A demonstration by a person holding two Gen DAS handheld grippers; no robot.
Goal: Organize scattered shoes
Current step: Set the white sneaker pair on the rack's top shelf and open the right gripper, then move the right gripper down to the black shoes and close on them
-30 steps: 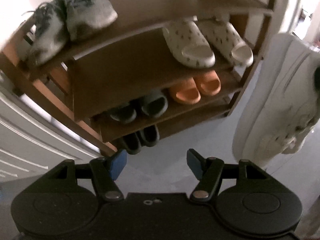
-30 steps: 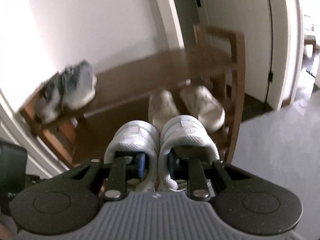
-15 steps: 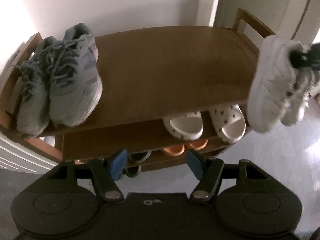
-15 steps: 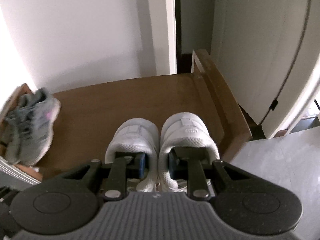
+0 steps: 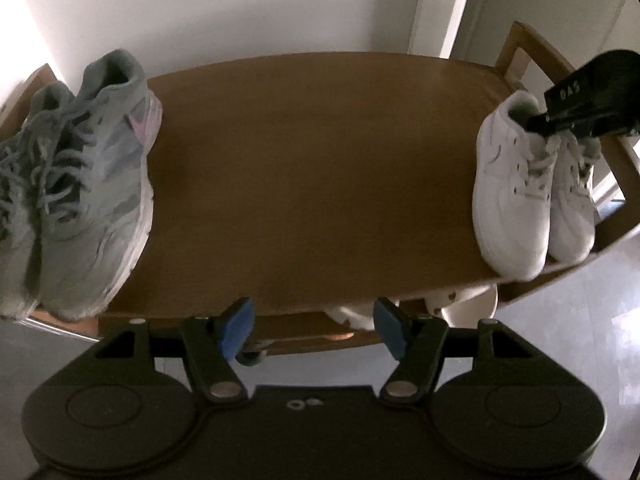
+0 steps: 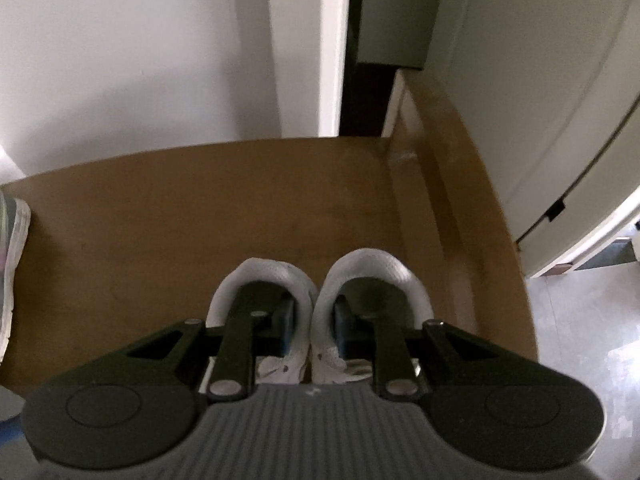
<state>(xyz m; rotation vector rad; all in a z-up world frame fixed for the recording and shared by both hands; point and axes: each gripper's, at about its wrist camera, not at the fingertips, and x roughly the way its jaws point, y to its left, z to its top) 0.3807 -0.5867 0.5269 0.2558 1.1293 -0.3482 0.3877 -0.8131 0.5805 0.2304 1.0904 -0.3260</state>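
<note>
A pair of white sneakers [image 5: 512, 184] stands on the right end of the wooden rack's top shelf [image 5: 312, 152], toes toward me in the left wrist view. My right gripper [image 6: 315, 320] has one finger down inside each white sneaker [image 6: 372, 268]. Its pads still press the two inner collars together while its jaws are opening. In the left wrist view the right gripper [image 5: 554, 128] reaches into the heels from the right. My left gripper [image 5: 312, 326] hangs open in front of the shelf's front edge, with nothing between its fingers. Grey sneakers [image 5: 92, 184] sit at the shelf's left end.
The rack's raised side rail [image 6: 440, 168] runs close beside the white pair. White clogs [image 5: 460, 300] peek out on the shelf below. A white wall stands behind the rack, a door [image 6: 540, 80] at the right, and grey floor [image 6: 580, 340] lies beyond the rail.
Both grippers moved up over the top shelf. The right one carried the white sneakers from mid-air onto the shelf's right end, where they now rest.
</note>
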